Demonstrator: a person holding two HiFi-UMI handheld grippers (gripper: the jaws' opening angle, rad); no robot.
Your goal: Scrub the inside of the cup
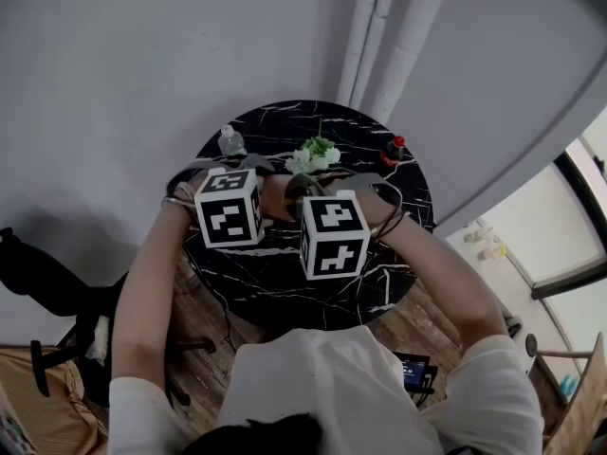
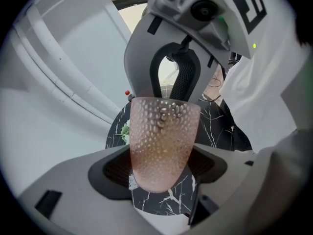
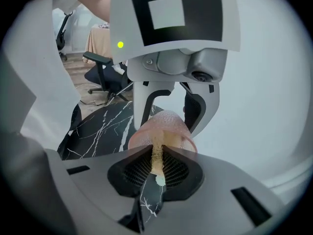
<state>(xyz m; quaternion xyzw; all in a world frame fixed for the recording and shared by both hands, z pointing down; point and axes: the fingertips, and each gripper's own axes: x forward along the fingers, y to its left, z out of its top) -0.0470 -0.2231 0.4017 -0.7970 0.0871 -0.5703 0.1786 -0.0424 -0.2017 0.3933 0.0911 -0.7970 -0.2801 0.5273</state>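
A pink dimpled cup (image 2: 164, 141) sits between the wide-set jaws of my left gripper (image 2: 162, 169), which is shut on its lower part. The cup's mouth points away toward my right gripper (image 2: 178, 80). In the right gripper view, my right gripper (image 3: 156, 173) is shut on a thin yellowish brush (image 3: 157, 156) whose far end runs into the cup (image 3: 168, 129). In the head view the two marker cubes, left (image 1: 228, 207) and right (image 1: 334, 233), stand close together above the table; they hide the cup.
Below is a round black marble table (image 1: 285, 287). At its far side stand a clear water bottle (image 1: 230, 141), a small bunch of white flowers (image 1: 315, 154) and a dark bottle with a red cap (image 1: 392, 150). An office chair (image 3: 100, 72) stands beyond on the wooden floor.
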